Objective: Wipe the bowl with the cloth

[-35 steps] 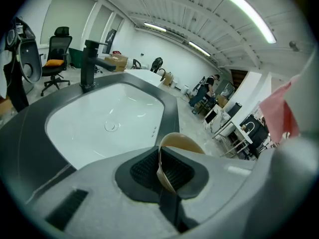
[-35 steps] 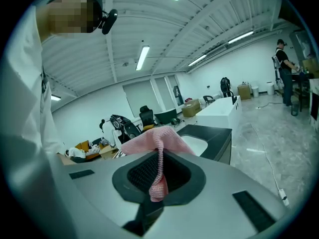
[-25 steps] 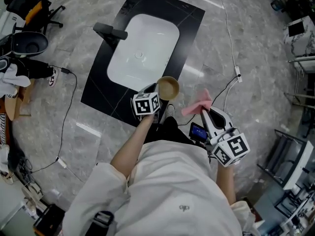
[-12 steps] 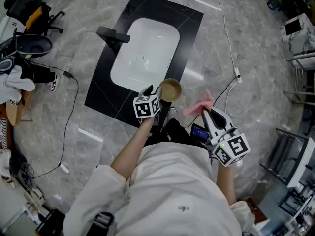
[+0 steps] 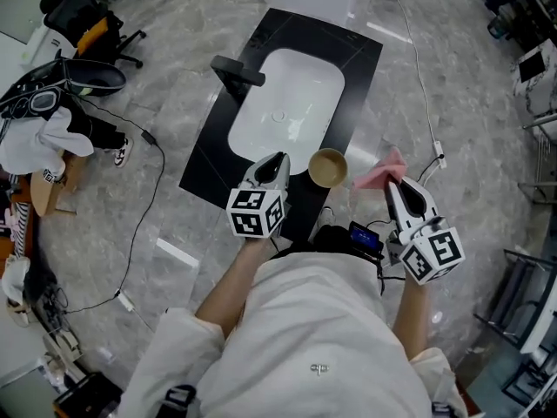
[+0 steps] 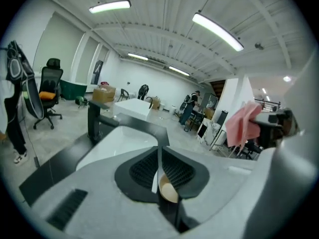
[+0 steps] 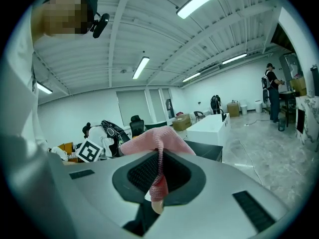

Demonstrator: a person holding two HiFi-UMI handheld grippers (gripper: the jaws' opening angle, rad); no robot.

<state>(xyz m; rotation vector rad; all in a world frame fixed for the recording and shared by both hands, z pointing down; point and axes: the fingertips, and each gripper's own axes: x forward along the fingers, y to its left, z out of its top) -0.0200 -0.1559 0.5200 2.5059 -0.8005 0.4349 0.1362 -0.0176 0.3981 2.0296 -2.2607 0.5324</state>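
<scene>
A tan bowl stands on the black counter, at its near right edge beside the white sink. My left gripper hangs to the bowl's left, apart from it. Its jaws are closing, down to a thin slit. A tan rounded shape shows low in that slit, and I cannot tell what it is. My right gripper is to the right of the bowl, shut on a pink cloth. The cloth is pinched between the right gripper's pads and spills over their tips.
A black faucet stands at the sink's left. Left of the counter, an office chair, clothes and cables lie on the marble floor. A white cable runs along the right. Metal racks stand at the right edge.
My left gripper has come away from the bowl and drawn back toward the person. The bowl stays by the sink's near right corner. The right gripper keeps the cloth.
</scene>
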